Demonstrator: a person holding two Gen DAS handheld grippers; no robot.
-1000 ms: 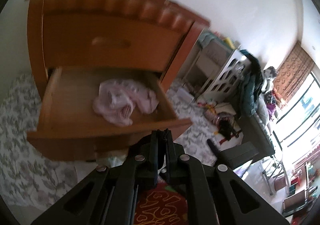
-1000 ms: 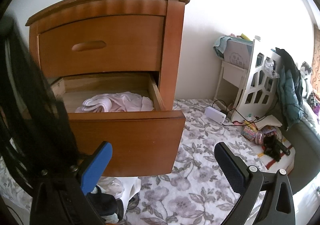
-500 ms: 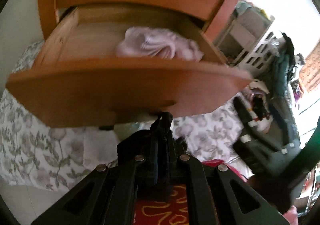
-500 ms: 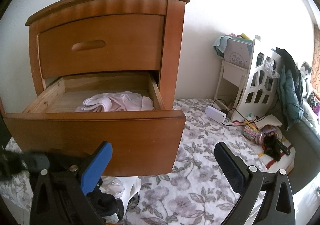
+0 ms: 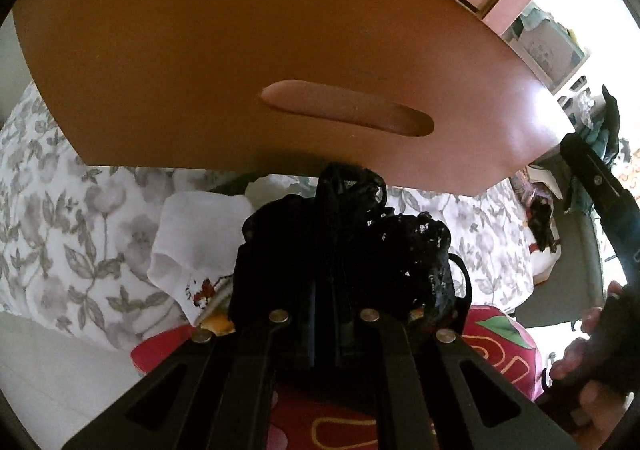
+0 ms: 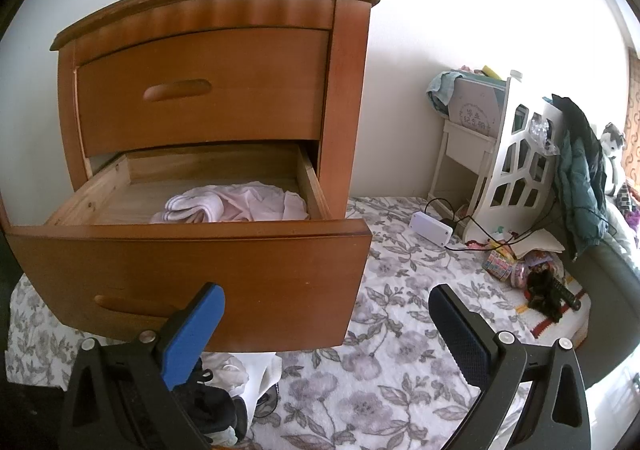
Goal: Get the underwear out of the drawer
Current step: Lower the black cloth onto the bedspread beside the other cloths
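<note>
The lower drawer (image 6: 240, 270) of the wooden nightstand (image 6: 344, 90) stands pulled out, with pale pink underwear (image 6: 240, 204) bunched inside it. My right gripper (image 6: 326, 330) hangs open in front of the drawer, nothing between its blue pads. Low under the drawer front (image 5: 240, 50), my left gripper (image 5: 330, 210) is shut on black lace underwear (image 5: 416, 250), which drapes over its fingertips. Just to its left a white garment (image 5: 196, 238) lies on the floral sheet. The drawer's inside is hidden in the left wrist view.
A floral sheet (image 6: 400, 370) covers the floor. Right of the nightstand are a white box with cables (image 6: 434, 228), a white rack (image 6: 512, 158) with a hanging jacket, and scattered small items. A red patterned cloth (image 5: 492, 334) lies below the left gripper; a hand (image 5: 592, 370) holds the right gripper.
My left gripper has dropped from above the open drawer to below its front, down by the white garment. The right gripper has stayed open and still.
</note>
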